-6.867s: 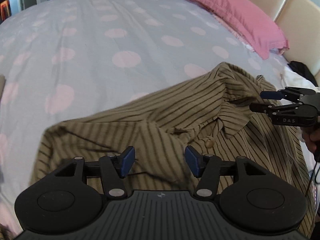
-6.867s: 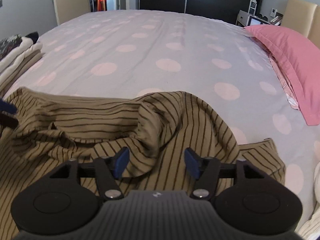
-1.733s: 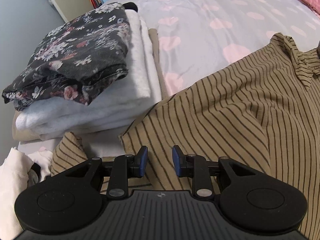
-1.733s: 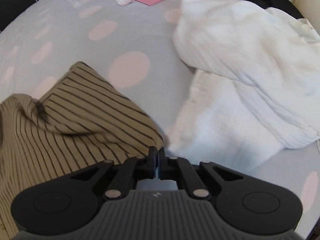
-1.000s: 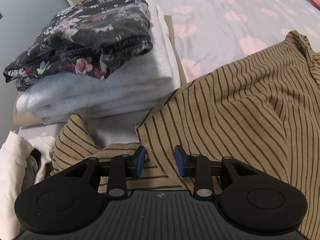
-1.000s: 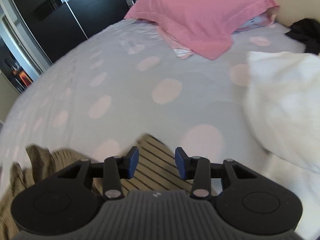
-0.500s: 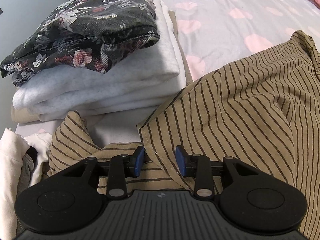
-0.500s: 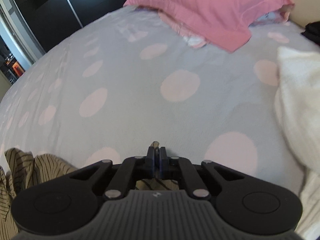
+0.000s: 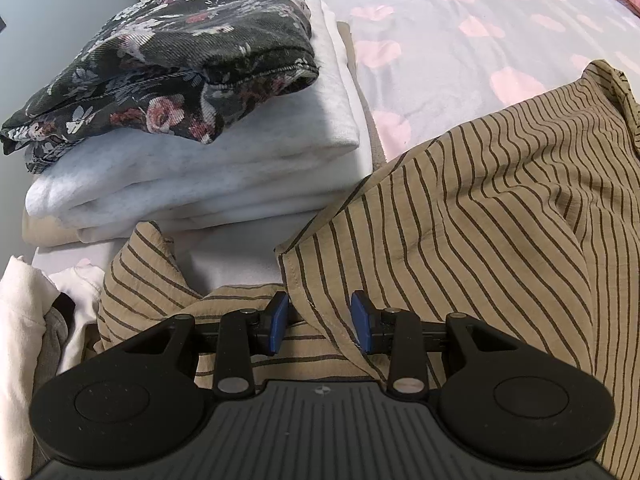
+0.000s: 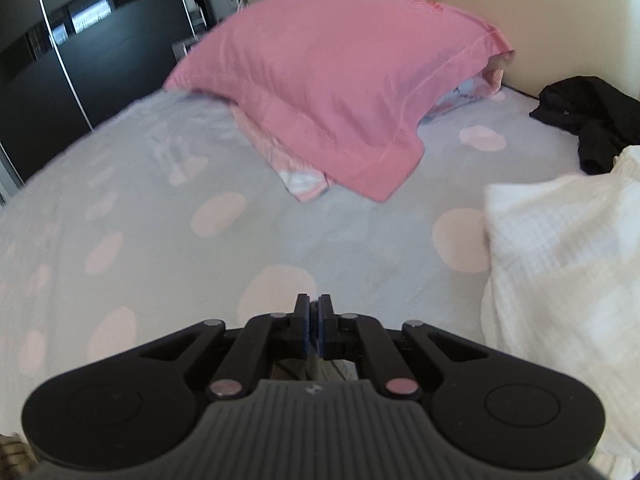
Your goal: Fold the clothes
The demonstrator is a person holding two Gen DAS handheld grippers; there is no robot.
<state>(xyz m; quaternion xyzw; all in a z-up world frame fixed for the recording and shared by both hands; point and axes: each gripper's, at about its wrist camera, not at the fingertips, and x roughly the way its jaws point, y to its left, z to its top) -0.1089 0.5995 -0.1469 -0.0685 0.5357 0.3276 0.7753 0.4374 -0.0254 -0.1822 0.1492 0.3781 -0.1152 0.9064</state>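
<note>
Since a second ago the right gripper (image 10: 314,322) has clamped the striped shirt (image 9: 480,216); the left gripper (image 9: 320,322) straddles its hem, unclosed.

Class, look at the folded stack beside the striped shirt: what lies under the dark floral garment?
Under the floral garment lies folded white clothing, then a beige layer; anything lower is covered.

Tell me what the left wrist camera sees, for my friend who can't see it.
The left hand-held gripper hangs open over the hem of a tan striped shirt spread on a polka-dot bed. Beside it sits a folded pile: a dark floral garment on white clothes.
</note>
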